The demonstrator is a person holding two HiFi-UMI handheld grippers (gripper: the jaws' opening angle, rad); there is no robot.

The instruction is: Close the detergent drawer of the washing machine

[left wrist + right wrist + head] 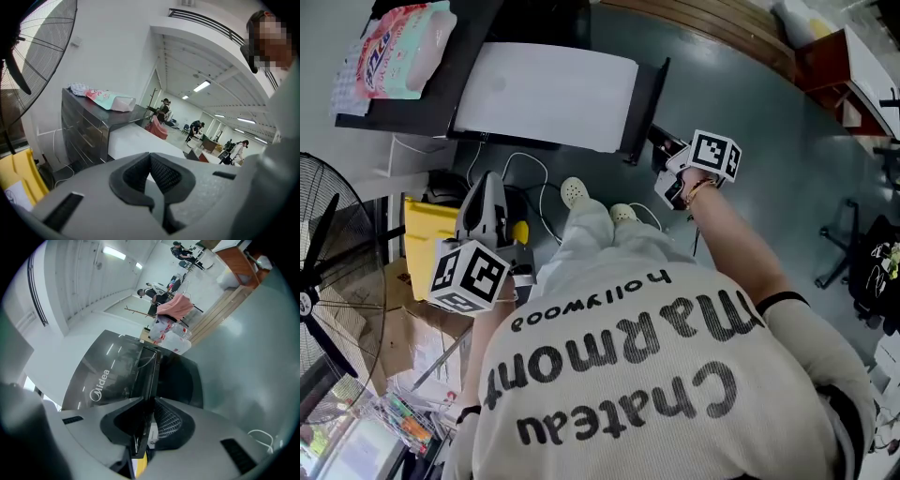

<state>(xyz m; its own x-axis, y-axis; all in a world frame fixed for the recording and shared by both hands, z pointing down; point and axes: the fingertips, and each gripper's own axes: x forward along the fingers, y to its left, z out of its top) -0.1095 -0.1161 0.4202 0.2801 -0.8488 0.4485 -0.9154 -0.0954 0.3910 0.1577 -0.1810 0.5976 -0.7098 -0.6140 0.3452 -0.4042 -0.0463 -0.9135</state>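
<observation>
The washing machine [546, 92] stands ahead of me, white top up, with its dark glossy front [110, 371] turned to the right. My right gripper [667, 150] reaches to that front. In the right gripper view its jaws [149, 416] are shut on the thin dark edge of the drawer panel [151, 380], which runs up between the pads. My left gripper [485, 192] hangs low at the left, away from the machine and apart from the drawer. In the left gripper view its pads [150, 161] meet with nothing between them.
A dark cabinet [84, 129] left of the machine carries a pink package [398, 42]. A standing fan [319, 281] and a yellow bin [427, 239] sit at the far left, with white cables [534, 187] on the floor. An office chair [853, 253] stands at the right.
</observation>
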